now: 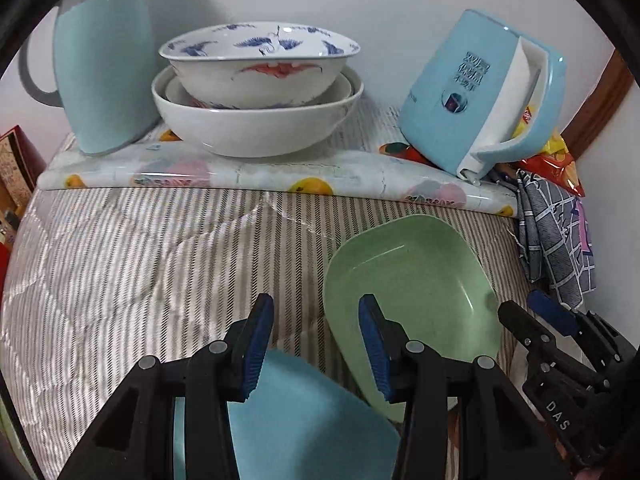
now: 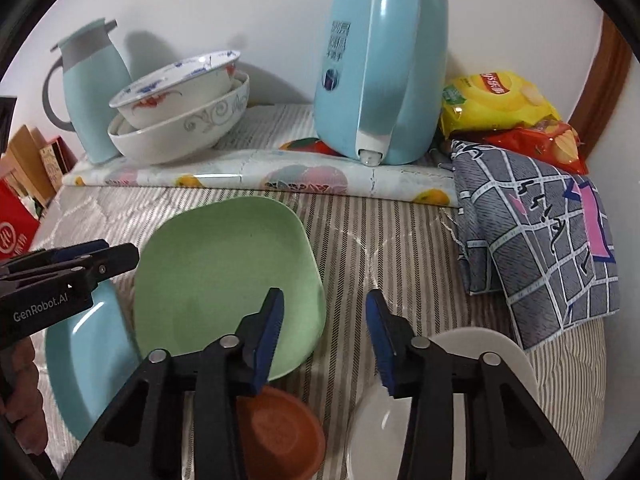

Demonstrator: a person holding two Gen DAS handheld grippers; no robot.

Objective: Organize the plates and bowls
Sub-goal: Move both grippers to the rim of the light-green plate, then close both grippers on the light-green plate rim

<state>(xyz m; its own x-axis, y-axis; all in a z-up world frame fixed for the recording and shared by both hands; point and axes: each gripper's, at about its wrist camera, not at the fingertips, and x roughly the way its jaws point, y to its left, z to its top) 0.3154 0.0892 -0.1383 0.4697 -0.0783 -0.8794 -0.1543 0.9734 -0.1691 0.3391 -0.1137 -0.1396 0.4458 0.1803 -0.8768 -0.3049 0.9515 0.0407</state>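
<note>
Green plate (image 2: 228,276), squarish with rounded corners, lies on a striped bed cover (image 1: 140,248), just ahead of both hand-held grippers. The left hand-held gripper (image 1: 316,344) hovers with its fingers apart and nothing between them; the green plate sits just beyond its right finger, and a light blue plate (image 1: 304,420) lies under and behind its fingers. The right hand-held gripper (image 2: 324,340) is also spread wide and empty; its left finger overlaps the green plate's near edge in the view. Below it lie a small brown bowl (image 2: 284,432) and a white plate (image 2: 480,344); whether they touch cannot be told. In the right wrist view, the blue plate's edge tucks under the green plate.

Farther back, a raised board with a fruit-print cover (image 1: 260,176) carries a stack of bowls (image 1: 256,92): a large white bowl holding smaller ones, the top one painted with blue and red birds and sitting tilted. A pale blue flask (image 1: 104,68) stands left of the stack, touching it. A blue electric kettle (image 2: 380,68) stands to the right. Snack bags (image 2: 504,100) and a grey checked cloth (image 2: 536,248) lie at far right.
</note>
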